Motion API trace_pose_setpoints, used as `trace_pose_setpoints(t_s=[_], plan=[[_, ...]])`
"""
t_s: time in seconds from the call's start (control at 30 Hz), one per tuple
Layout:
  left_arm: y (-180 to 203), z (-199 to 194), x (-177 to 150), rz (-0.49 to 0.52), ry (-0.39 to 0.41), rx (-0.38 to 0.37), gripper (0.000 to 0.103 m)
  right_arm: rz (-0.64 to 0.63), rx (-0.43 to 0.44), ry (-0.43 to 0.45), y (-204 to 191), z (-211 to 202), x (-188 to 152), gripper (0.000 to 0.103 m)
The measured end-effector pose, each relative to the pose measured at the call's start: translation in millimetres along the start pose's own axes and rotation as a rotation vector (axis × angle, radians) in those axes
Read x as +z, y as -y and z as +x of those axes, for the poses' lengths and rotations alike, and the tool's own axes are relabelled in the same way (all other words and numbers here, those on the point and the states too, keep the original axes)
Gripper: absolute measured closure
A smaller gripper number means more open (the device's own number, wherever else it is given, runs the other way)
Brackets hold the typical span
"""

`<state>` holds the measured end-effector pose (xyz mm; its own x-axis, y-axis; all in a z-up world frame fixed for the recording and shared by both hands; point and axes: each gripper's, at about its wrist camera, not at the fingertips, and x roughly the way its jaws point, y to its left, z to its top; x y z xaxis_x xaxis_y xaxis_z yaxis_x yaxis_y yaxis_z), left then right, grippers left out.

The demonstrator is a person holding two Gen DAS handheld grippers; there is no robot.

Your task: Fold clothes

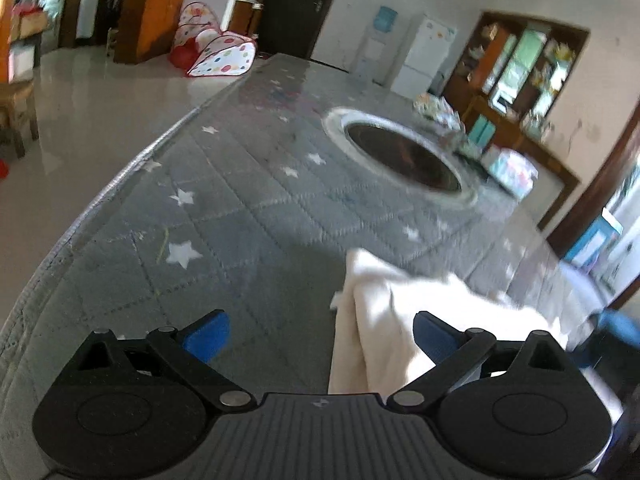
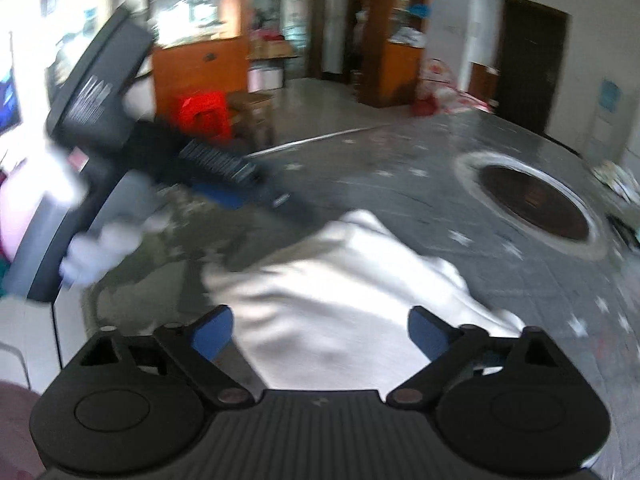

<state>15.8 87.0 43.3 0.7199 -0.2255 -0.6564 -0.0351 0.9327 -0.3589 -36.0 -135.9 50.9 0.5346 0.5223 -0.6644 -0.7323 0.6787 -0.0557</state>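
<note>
A cream-white garment [image 1: 384, 320] lies bunched on the grey star-patterned table cover [image 1: 240, 208], at the lower right of the left wrist view. My left gripper [image 1: 320, 336] is open, its blue pads wide apart, above the cover with the cloth by its right finger. In the right wrist view the same white garment [image 2: 340, 280] lies just ahead of my right gripper [image 2: 320, 332], which is open and holds nothing. The left gripper's black body [image 2: 168, 152] shows blurred at the upper left there, beyond the cloth.
A round dark opening with a pale rim [image 1: 404, 156] sits in the table's far half. Packets and boxes [image 1: 508, 164] lie at the far right edge. The table's left edge [image 1: 120, 184] drops to a shiny floor with a play tent [image 1: 216, 52]. A red stool [image 2: 204, 112] stands behind.
</note>
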Motion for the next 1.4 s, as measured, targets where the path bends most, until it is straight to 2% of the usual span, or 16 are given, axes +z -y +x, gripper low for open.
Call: trace_pose_setpoints(t_s=[0.07,0.13,0.23,0.27,0.4,0.43,0.47,0.57,0.63,0.87,0.93,1.03,1.1,1.2,1.27,1.4], plan=[[-5,-4,5,-0.04,0.001,-0.025,0.007,-0.044,0.016,-0.007,-12,6,3,0.017],[-9,-6,7,-0.071,-0.002,-0.051,0.008,-0.085,0.026,-0.015,-24,12,6,0.02],[-13,-6,7,-0.101,-0.015,-0.083,0.012,-0.161,0.016,-0.021,-41,20,6,0.031],[-14,-5,7,-0.111,-0.021,-0.095,0.014,-0.185,0.011,-0.027,-46,22,5,0.038],[-20,-3,5,-0.168,-0.054,-0.161,0.02,-0.255,-0.022,-0.041,-58,32,1,0.05],[-20,-2,5,-0.175,-0.06,-0.172,0.02,-0.273,-0.032,-0.043,-61,34,0,0.057],[-21,-2,4,-0.183,-0.066,-0.179,0.02,-0.275,-0.031,-0.039,-60,35,0,0.068],[-21,1,1,-0.207,-0.087,-0.194,0.02,-0.214,-0.015,-0.032,-50,33,5,0.081],[-22,2,0,-0.237,-0.098,-0.206,0.02,-0.156,0.006,-0.019,-41,28,8,0.085],[-22,15,-5,-0.389,-0.169,-0.302,0.02,-0.01,0.063,0.037,-15,4,15,0.087],[-18,21,-8,-0.412,-0.198,-0.318,0.025,0.005,0.072,0.046,-12,-1,16,0.087],[-12,31,-13,-0.427,-0.23,-0.344,0.044,0.015,0.091,0.052,-10,-3,15,0.088],[-11,38,-16,-0.442,-0.245,-0.357,0.064,0.01,0.102,0.054,-11,-4,13,0.088],[-13,46,-21,-0.472,-0.261,-0.365,0.079,0.011,0.109,0.046,-10,-1,10,0.086],[-15,48,-22,-0.475,-0.259,-0.362,0.083,0.017,0.11,0.045,-8,-1,6,0.082],[-12,47,-21,-0.451,-0.246,-0.349,0.083,0.06,0.101,0.06,2,-14,-2,0.073]])
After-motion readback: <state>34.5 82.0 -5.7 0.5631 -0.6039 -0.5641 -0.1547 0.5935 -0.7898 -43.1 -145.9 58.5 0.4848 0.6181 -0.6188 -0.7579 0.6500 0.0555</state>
